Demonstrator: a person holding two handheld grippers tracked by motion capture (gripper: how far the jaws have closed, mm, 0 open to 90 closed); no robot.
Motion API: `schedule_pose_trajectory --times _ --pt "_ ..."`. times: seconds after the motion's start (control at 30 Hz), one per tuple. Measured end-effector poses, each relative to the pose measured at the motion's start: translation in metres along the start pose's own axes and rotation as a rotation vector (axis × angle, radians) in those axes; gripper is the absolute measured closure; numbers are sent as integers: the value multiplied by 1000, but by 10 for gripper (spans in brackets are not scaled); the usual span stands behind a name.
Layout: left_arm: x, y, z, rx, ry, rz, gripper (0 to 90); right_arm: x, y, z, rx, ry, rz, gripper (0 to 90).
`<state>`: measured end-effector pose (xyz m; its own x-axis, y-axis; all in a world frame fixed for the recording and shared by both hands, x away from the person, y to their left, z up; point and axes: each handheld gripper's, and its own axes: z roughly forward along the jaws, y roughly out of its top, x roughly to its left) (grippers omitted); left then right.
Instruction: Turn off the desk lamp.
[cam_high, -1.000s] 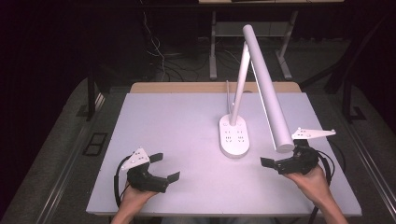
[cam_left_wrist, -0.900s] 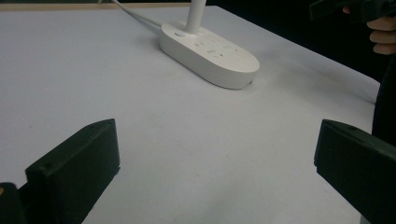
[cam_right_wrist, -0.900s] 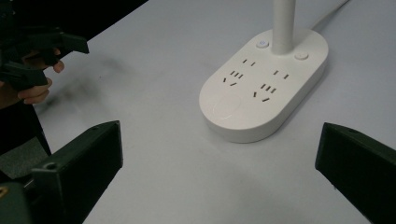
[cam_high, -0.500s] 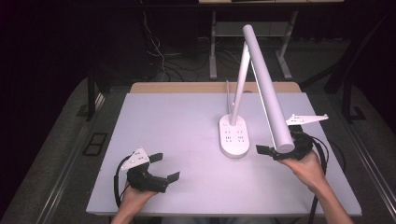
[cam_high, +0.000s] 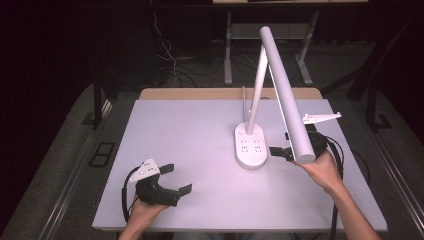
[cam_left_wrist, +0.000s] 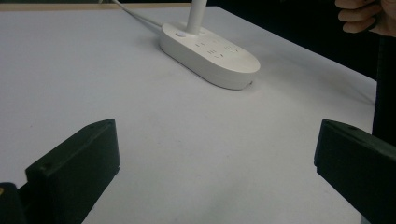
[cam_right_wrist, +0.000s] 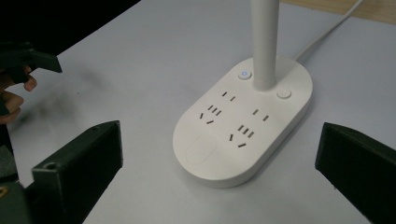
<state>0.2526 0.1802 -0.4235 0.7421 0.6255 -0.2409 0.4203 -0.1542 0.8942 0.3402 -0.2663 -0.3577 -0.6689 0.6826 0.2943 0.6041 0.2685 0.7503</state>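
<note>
White tabletop (cam_high: 200, 145) runs under everything I'm working over, pale and matte. At my left, the left gripper (cam_high: 175, 179) sits low near the front edge of the table with its jaws spread wide and nothing between them; in the left gripper view they frame bare surface, with the lamp base (cam_left_wrist: 208, 55) well ahead. Moving across, that oval white base (cam_high: 251, 145) stands right of centre, socket slots on its top, a slim stem (cam_high: 257, 85) rising from its far end and a cord (cam_high: 244, 102) trailing off the back. The long white lamp head (cam_high: 285, 95) slants down toward me. At my right, the right gripper (cam_high: 282, 151) hovers just beside the base, jaws apart and empty, pointed at its sockets.
</note>
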Motion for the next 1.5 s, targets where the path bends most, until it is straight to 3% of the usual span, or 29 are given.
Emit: schedule_pose_trajectory --times 0.57,0.6,0.9,0.97,1.03,1.2,1.5 --pt "-1 0 1 5 -5 3 0 -18 23 21 18 -14 -9 7" --pt "-1 0 1 4 -5 2 0 -20 26 23 22 -19 -6 45" --pt "0 0 0 2 -2 1 0 -30 35 36 31 -23 -9 72" --pt "0 0 0 2 -2 2 0 -33 36 39 33 -10 -13 147" --pt "1 0 0 3 -3 2 0 -36 37 42 36 -10 -5 150" --pt "1 0 0 5 -3 4 0 -42 37 49 18 -1 -11 257" --pt "1 0 0 5 -4 3 0 -53 37 62 30 20 5 534"
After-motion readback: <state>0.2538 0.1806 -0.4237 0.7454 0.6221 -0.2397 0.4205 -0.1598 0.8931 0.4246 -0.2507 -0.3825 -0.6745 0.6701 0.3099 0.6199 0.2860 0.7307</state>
